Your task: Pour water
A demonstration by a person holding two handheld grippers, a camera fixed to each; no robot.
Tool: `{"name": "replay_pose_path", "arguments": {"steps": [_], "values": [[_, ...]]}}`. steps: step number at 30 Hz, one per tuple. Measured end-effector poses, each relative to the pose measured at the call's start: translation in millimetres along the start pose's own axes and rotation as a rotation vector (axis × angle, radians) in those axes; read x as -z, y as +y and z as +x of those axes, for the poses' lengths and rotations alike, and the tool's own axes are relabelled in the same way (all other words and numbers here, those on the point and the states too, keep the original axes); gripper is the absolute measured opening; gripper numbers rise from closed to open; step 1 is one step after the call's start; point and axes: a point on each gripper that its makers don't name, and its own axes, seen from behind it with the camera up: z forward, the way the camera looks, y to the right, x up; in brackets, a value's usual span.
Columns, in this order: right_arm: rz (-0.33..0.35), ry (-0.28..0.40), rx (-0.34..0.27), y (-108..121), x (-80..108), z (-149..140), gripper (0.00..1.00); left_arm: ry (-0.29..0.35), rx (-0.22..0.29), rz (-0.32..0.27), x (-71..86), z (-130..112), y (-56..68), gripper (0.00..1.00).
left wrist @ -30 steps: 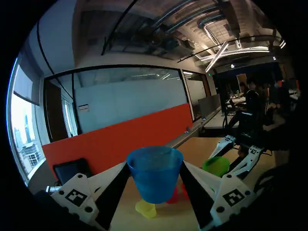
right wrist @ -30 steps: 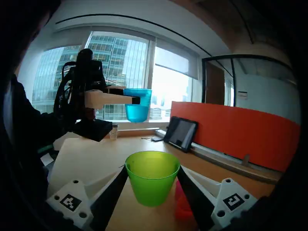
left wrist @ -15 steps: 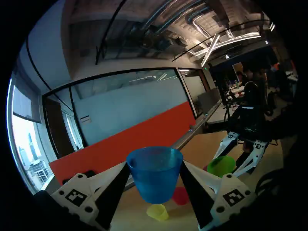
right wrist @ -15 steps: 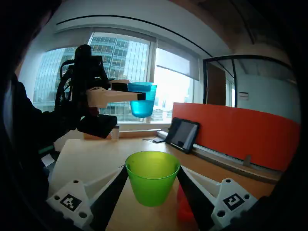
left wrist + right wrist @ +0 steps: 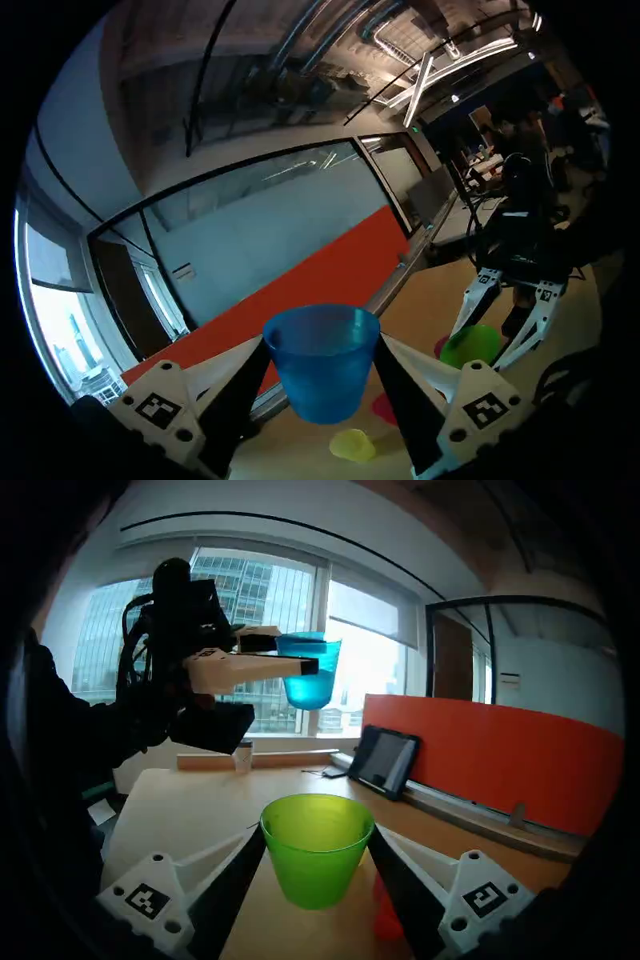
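In the left gripper view my left gripper (image 5: 322, 376) is shut on a blue cup (image 5: 322, 370), held well above the table. That blue cup (image 5: 310, 674) also shows in the right gripper view, up at the left and tilted slightly, clamped in the left gripper (image 5: 308, 666) held by a person's hand. My right gripper (image 5: 317, 864) is shut on an upright green cup (image 5: 317, 858) low over the wooden table (image 5: 192, 816). From the left gripper view the green cup (image 5: 470, 345) sits lower right between the right gripper's white fingers (image 5: 474, 298).
A yellow cup (image 5: 353, 445) and a red cup (image 5: 384, 408) lie on the table below the blue cup; the red cup (image 5: 383, 916) is beside the green one. A tablet (image 5: 385, 760) leans at an orange partition (image 5: 512, 760). A small cup (image 5: 242, 754) stands by the window.
The left gripper has risen and moved right with the blue cup, tilting it slightly and coming closer above the green cup. The right gripper has held still.
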Motion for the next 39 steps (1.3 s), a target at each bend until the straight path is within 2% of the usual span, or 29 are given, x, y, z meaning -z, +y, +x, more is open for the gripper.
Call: {"name": "replay_pose_path", "arguments": {"steps": [6, 12, 18, 27, 39], "values": [[-0.005, 0.005, -0.004, 3, -0.1, -1, 0.92, 0.017, -0.089, 0.003, -0.4, 11, -0.9, 0.86], [-0.005, 0.009, -0.008, 3, -2.7, 0, 0.92, 0.032, -0.175, 0.009, 0.1, 20, 3.5, 0.86], [0.003, 0.012, -0.012, -1, -5.3, 1, 0.92, 0.046, -0.229, 0.017, 0.0, 28, 6.8, 0.86], [0.014, 0.011, -0.021, -5, -10.1, -1, 0.91, 0.060, -0.319, 0.045, -1.4, 36, 0.8, 0.86], [0.023, 0.013, -0.032, -9, -14.5, -1, 0.91, 0.079, -0.426, 0.057, -4.8, 42, 1.4, 0.86]]}}
